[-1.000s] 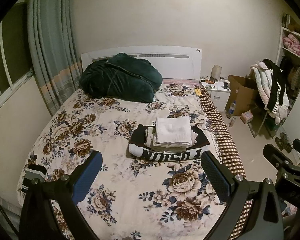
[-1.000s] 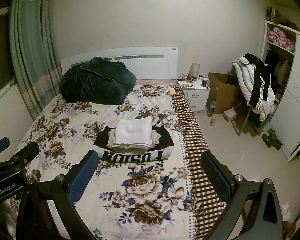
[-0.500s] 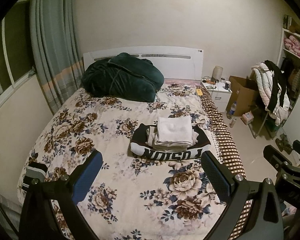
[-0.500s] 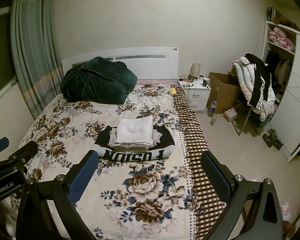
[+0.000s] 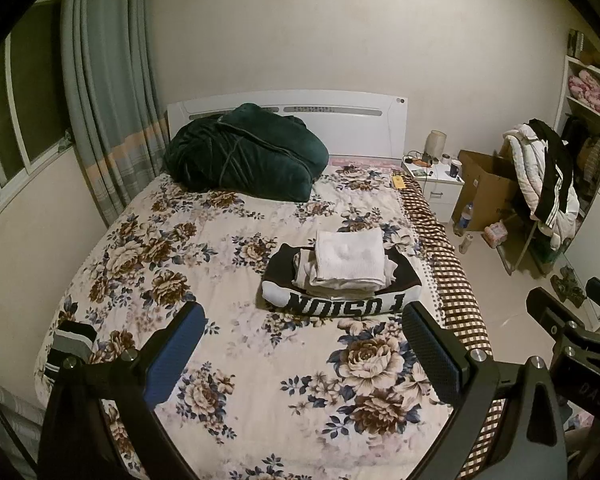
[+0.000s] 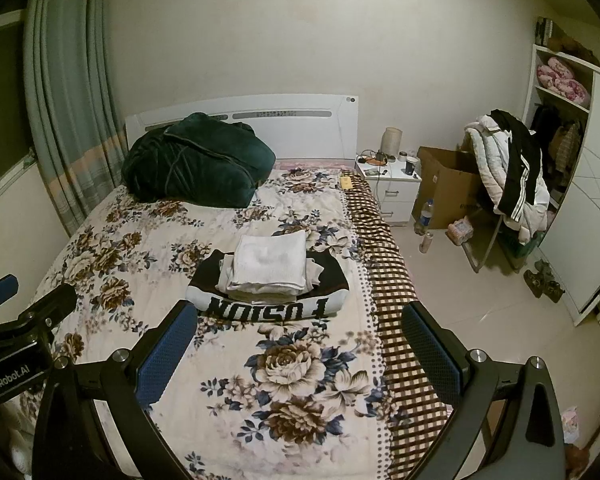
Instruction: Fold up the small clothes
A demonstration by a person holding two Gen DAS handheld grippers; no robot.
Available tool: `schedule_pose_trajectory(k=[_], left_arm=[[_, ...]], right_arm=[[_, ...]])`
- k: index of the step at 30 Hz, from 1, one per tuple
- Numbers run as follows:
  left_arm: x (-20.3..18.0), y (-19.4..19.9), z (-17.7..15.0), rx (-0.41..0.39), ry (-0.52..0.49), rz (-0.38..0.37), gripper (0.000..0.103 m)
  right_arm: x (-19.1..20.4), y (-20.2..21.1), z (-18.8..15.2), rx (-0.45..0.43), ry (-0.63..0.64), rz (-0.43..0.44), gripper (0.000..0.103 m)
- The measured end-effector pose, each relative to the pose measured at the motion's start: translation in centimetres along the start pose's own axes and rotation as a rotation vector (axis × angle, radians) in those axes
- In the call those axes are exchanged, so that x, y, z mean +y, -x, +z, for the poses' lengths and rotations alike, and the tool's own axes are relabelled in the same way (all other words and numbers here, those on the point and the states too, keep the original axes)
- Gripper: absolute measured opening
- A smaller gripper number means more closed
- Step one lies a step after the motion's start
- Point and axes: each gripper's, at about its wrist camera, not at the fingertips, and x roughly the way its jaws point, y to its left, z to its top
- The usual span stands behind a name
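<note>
A stack of folded clothes lies on the floral bed: a white folded cloth [image 5: 349, 255] [image 6: 271, 258] on top of a black folded shirt with white letters [image 5: 342, 301] [image 6: 266, 306]. A small striped dark garment [image 5: 71, 344] lies at the bed's near left edge. My left gripper [image 5: 302, 354] is open and empty, held above the bed in front of the stack. My right gripper [image 6: 298, 350] is open and empty, also short of the stack. Each gripper shows at the edge of the other's view.
A dark green blanket [image 5: 244, 154] is bundled at the headboard. A checked brown sheet edge [image 6: 392, 292] runs along the bed's right side. A white nightstand [image 6: 388, 184], a cardboard box [image 6: 448, 188], bottles and a chair with jackets [image 6: 508, 176] stand on the floor to the right.
Both grippers have drifted slightly back and up from the bed; the stack sits a little farther away in view. Both stay open and empty.
</note>
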Motion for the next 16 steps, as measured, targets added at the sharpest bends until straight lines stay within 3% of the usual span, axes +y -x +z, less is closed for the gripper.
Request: schedule_pose_trajectory(k=[16], left_arm=[[0.21,0.47,-0.64,-0.009,0.001,0.006,0.101]], right_arm=[[0.15,0.33,-0.36,-0.001,-0.002,-0.003,0.103]])
